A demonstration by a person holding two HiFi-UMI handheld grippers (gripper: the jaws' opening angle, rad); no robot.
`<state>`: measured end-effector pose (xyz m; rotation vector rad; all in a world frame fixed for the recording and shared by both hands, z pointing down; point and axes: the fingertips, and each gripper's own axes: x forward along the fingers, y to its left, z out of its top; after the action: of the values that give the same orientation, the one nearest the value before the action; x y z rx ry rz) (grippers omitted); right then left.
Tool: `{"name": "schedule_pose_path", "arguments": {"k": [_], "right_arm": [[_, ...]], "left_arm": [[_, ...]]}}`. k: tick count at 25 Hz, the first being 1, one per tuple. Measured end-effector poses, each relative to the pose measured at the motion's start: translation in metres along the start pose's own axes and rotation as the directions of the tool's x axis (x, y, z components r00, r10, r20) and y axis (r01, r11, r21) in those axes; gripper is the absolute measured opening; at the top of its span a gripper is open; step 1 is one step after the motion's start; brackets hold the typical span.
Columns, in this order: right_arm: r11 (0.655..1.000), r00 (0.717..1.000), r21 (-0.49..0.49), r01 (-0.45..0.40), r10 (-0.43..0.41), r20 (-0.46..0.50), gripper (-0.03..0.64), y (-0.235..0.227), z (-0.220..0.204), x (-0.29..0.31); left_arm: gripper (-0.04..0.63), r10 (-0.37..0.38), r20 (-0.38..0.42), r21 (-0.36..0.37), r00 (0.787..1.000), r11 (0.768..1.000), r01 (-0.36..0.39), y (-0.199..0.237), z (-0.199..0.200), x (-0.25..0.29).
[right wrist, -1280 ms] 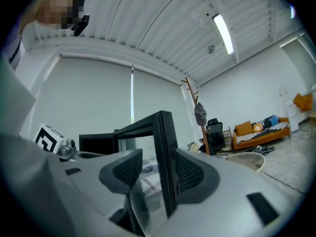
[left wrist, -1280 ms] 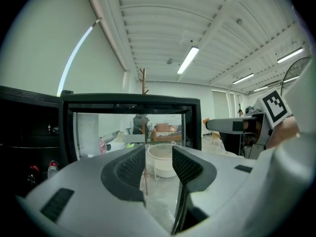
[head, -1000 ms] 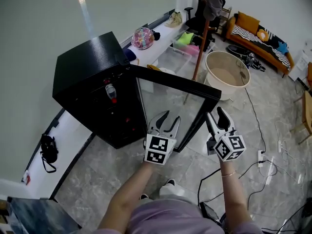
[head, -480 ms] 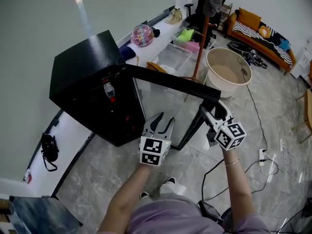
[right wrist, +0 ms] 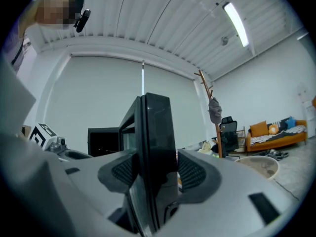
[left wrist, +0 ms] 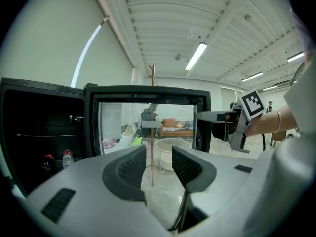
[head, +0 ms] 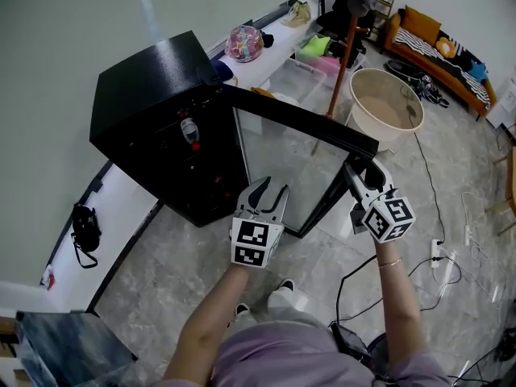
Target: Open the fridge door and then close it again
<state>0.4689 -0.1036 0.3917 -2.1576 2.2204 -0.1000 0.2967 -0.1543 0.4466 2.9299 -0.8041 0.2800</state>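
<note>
The black fridge (head: 153, 95) stands open, with bottles (head: 188, 131) on its dark shelves. Its glass door (head: 298, 135) is swung out towards me. My right gripper (head: 360, 172) straddles the door's free edge. In the right gripper view the door edge (right wrist: 158, 127) fills the gap of the right gripper (right wrist: 155, 169); the jaws are closing and both pads touch it. My left gripper (head: 270, 188) hovers in front of the glass, open with nothing between its fingers. In the left gripper view the left gripper (left wrist: 158, 157) faces the door frame (left wrist: 148, 95), with the right gripper (left wrist: 232, 120) at its edge.
A beige tub (head: 387, 107) and a wooden coat stand (head: 343, 63) stand just behind the door. A clear storage box (head: 302, 83) sits by the wall ledge. Cables (head: 451, 248) trail on the floor at right. A black bag (head: 83, 228) lies at left.
The right gripper's jaws have narrowed onto the door's free edge. The left gripper has shifted a little in front of the glass. The door stands about as wide as before.
</note>
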Motion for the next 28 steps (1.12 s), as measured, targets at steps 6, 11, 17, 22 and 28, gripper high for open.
{"name": "schedule_pose_path", "arguments": {"k": [6,11,17,22,28], "right_arm": [[0.997,0.997,0.005,0.078,-0.078,0.006,0.227,0.032,-0.003,-0.017],[0.995,0.995,-0.003,0.096,-0.096,-0.002,0.23,0.07,-0.005,-0.038],[0.995,0.995,-0.029,0.098,-0.098,-0.016,0.232,0.122,-0.01,-0.057],[0.995,0.996,-0.037,0.088,-0.089,-0.027,0.228,0.166,-0.013,-0.069],[0.995,0.995,-0.037,0.092,-0.093,-0.025,0.227,0.212,-0.016,-0.071]], "left_arm": [[0.15,-0.008,0.013,-0.035,1.0,0.999,0.008,0.003,-0.001,-0.024],[0.143,0.003,0.035,-0.033,0.999,0.999,-0.002,0.01,0.0,-0.055],[0.137,0.022,0.042,-0.029,0.999,0.999,-0.021,0.019,-0.007,-0.1],[0.137,0.038,0.04,-0.035,0.998,0.999,-0.037,0.029,-0.015,-0.139],[0.135,0.08,0.038,-0.039,0.996,0.996,-0.079,0.049,-0.026,-0.181]]}}
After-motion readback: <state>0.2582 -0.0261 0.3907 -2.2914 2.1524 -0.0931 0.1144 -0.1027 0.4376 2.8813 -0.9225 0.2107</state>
